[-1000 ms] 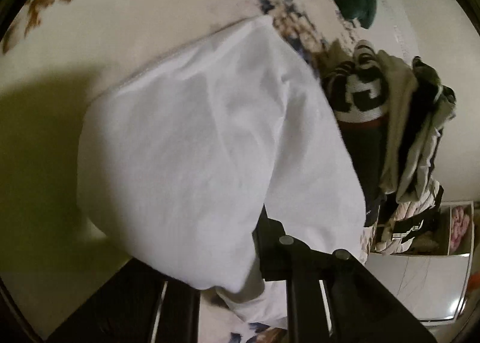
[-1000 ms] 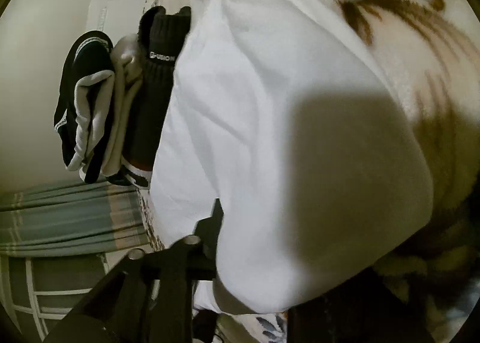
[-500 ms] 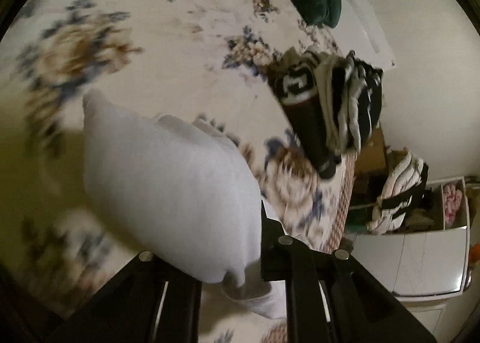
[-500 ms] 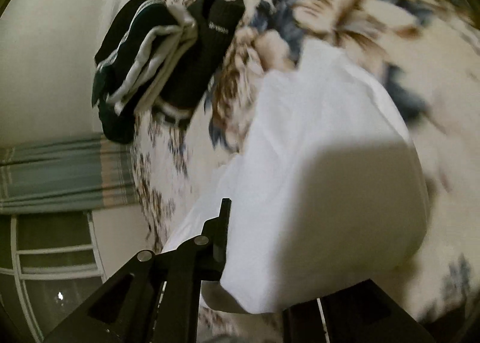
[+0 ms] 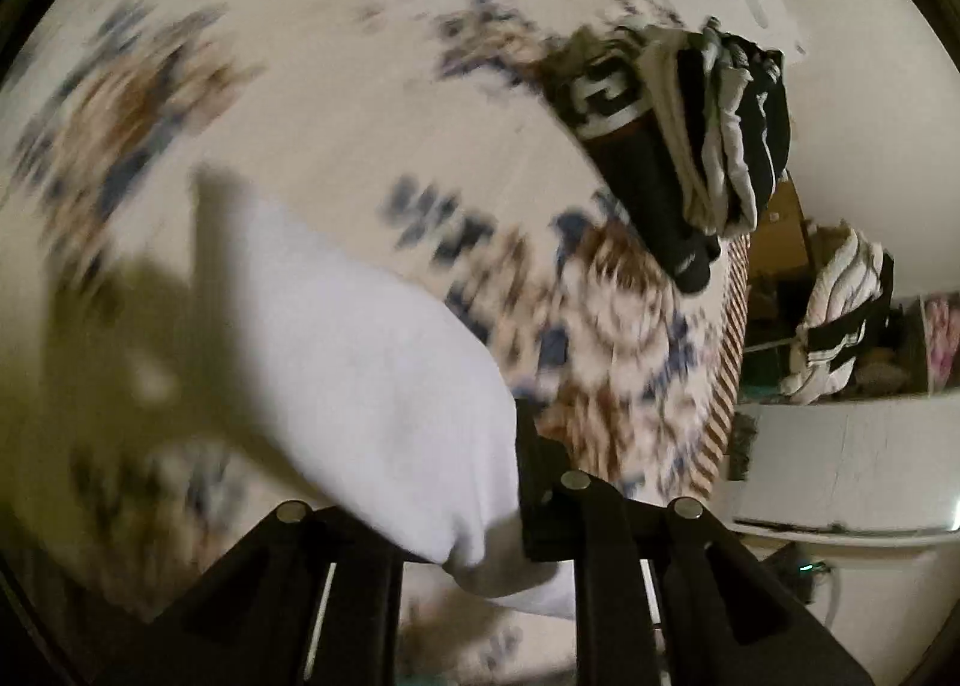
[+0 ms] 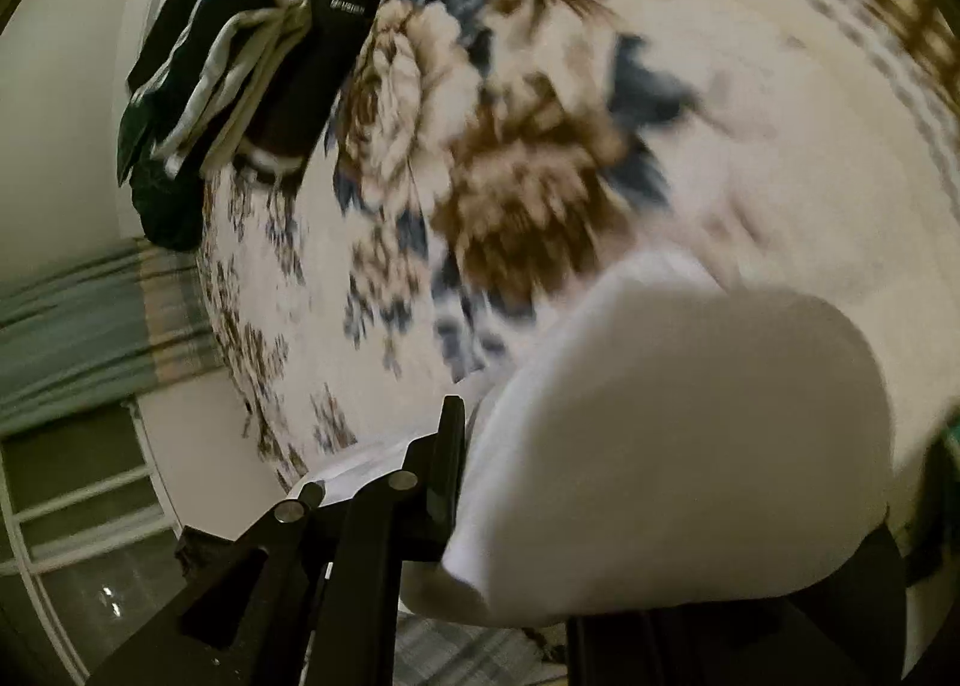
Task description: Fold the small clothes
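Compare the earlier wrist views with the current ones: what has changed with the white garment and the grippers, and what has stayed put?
Both grippers rose away from the floral bedspread, lifting the white garment: it filled both views before and now hangs bunched, with more bedspread showing. The left gripper and right gripper still grip it, jaws easing open slightly. The pile of dark and striped clothes stays at the bed's edge.

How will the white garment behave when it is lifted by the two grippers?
Probably floppy: the white garment sags and drapes over the left gripper, whose jaws are opening around it. Likely light, since it billows above the floral bedspread. It may slip from the right gripper, also opening.
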